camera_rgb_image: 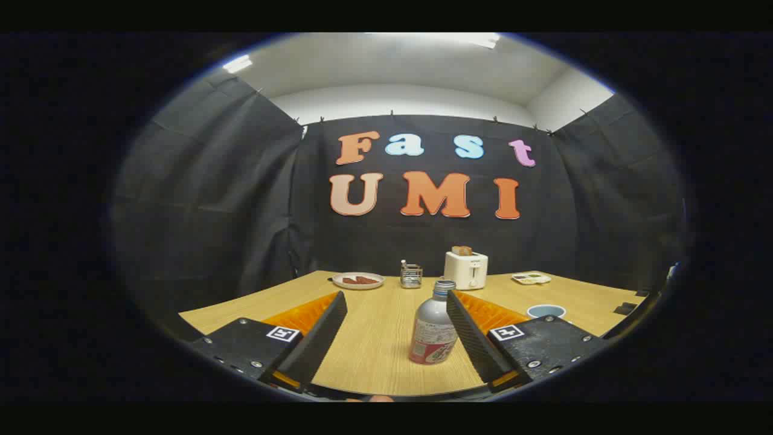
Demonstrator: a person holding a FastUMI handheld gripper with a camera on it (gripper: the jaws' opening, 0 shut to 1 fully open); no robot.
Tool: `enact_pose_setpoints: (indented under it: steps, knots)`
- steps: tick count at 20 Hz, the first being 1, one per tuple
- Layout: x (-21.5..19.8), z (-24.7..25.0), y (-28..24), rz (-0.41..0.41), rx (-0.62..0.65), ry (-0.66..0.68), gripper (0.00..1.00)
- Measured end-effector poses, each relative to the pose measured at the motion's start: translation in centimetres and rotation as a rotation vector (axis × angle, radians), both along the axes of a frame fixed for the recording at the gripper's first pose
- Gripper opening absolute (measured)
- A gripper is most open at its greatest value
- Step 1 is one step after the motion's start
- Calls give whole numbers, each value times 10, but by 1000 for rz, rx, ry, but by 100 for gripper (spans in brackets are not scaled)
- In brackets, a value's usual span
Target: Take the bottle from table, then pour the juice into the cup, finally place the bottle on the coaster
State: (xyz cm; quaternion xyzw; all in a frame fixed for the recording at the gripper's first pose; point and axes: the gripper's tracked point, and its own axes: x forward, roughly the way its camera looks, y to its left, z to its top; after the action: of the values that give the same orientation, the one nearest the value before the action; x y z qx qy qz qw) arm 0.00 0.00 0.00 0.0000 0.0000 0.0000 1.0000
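Your gripper (pixel 395 338) was held with its fingers spread wide, nothing between the pads pressing on anything. The bottle (pixel 432 329) stood upright on the table (pixel 374 356) inside that gap, hard against your right finger and well apart from the left; whether it touched the right finger could not be told. Its long axis ran vertical, cap uppermost. The cup (pixel 546 311) lay to the right of the bottle, beyond the right finger. Judged from this, you needed a small shift rightward to center the bottle before closing.
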Motion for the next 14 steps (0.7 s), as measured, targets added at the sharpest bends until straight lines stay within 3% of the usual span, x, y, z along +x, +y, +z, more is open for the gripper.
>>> enact_pose_setpoints:
  steps: [14]
  knots:
    - [12,-17,-7,-42,-28,63,99]
